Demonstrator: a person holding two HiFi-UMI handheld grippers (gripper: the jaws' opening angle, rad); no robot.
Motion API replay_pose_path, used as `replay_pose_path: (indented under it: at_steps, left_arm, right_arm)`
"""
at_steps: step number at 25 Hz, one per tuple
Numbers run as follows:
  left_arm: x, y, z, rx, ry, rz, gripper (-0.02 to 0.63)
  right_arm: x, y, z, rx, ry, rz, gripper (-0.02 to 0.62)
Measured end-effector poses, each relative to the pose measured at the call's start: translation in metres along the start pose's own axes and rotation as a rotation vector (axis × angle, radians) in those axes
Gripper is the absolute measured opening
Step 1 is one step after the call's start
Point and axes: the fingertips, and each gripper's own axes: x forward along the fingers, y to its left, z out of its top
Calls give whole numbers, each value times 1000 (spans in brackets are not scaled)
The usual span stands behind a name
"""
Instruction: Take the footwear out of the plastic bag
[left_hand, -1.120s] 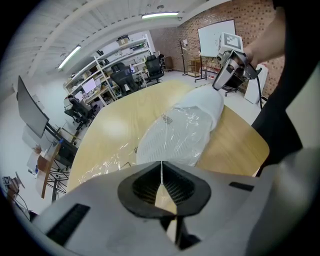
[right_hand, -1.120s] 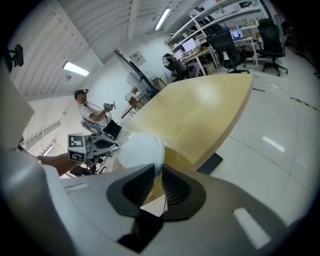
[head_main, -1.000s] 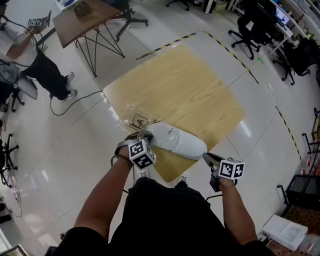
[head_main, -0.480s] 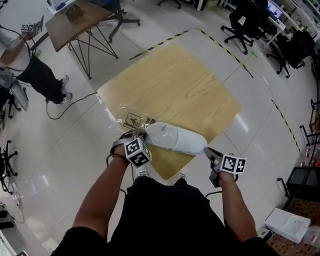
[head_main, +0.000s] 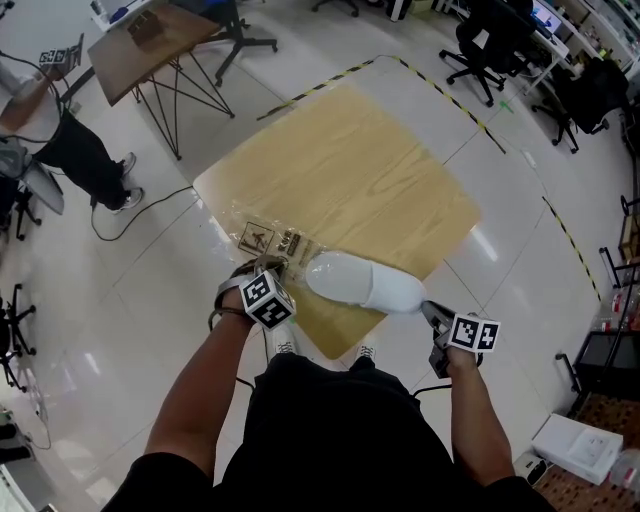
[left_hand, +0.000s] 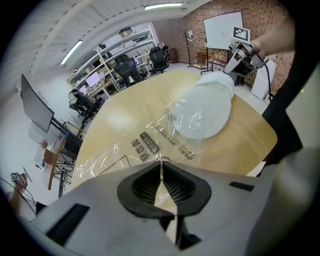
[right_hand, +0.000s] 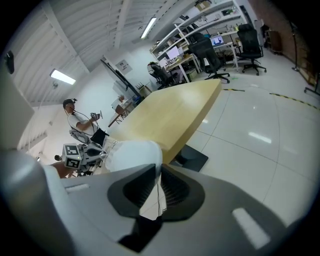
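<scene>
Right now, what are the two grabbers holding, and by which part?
The left gripper pinches the clear plastic bag by its near edge. The right gripper, jaws just tightening, pinches the white shoe by the edge at its end.

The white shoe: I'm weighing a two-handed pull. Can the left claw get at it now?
Probably not yet: the left claw is shut on the plastic bag, and its film seems to cover the near end of the white shoe.

From the head, steeply down onto the table. From left gripper toward 3 o'clock, right gripper toward 10, close, sharing the shoe.
</scene>
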Motion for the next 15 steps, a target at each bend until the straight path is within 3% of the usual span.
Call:
replay_pose_path:
  at_steps: [15]
  left_arm:
    - [10,54,-25,-142,60,52,18]
  right_arm:
    - [-11,-21,7,-85,23,-84,40]
